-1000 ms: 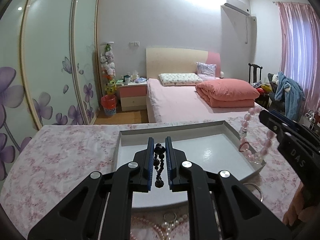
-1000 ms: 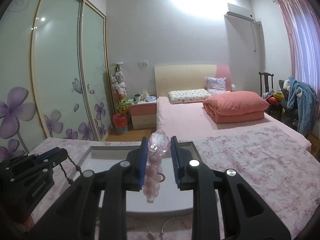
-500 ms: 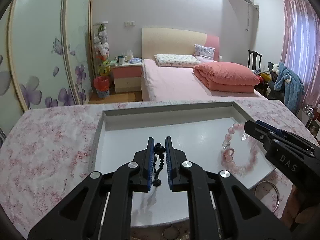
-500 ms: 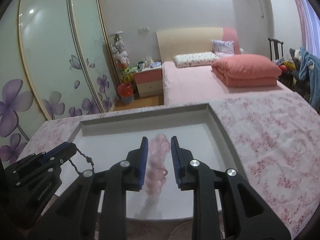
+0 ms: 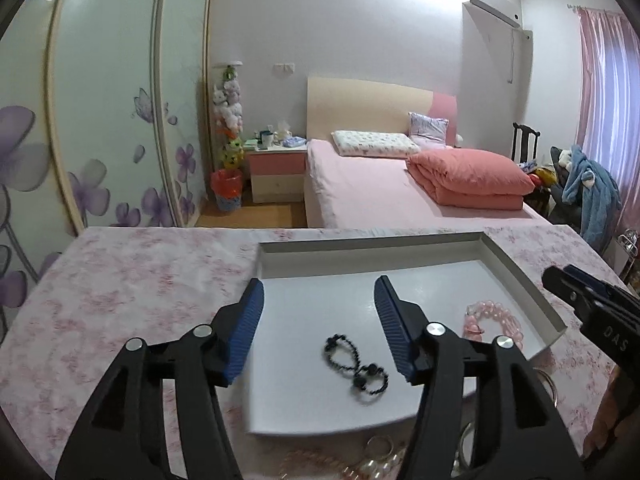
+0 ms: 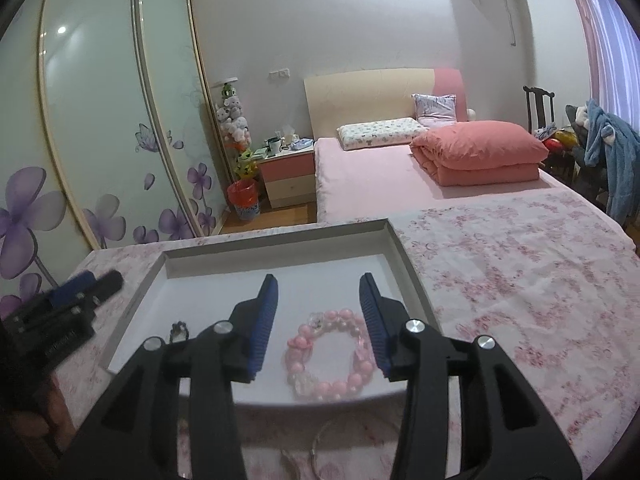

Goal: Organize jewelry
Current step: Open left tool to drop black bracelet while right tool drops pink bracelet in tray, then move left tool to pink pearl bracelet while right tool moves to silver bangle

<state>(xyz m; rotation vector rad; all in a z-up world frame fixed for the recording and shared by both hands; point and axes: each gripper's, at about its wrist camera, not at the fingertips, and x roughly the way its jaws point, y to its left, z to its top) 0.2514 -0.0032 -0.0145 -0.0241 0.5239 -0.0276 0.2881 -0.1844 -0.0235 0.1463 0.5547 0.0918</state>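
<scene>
A white tray (image 5: 360, 248) lies on the floral tablecloth; it also shows in the right wrist view (image 6: 276, 252). A black bead bracelet (image 5: 354, 366) lies in the tray, below and between the jaws of my left gripper (image 5: 319, 292), which is open and empty. A pink bead bracelet (image 6: 330, 354) lies in the tray below my right gripper (image 6: 318, 286), also open and empty. The pink bracelet shows in the left wrist view (image 5: 494, 320). The black bracelet peeks out at the left in the right wrist view (image 6: 179, 330).
Loose jewelry lies on the cloth in front of the tray: rings and pearl beads (image 5: 380, 458) and a thin metal bangle (image 6: 324, 440). The right gripper's body (image 5: 592, 312) is at the tray's right edge. A bed (image 5: 400, 196) stands beyond the table.
Both grippers opened and dropped their bracelets into the tray. The black bracelet now lies under the left gripper, the pink one under the right. Both grippers have lifted and pulled back slightly.
</scene>
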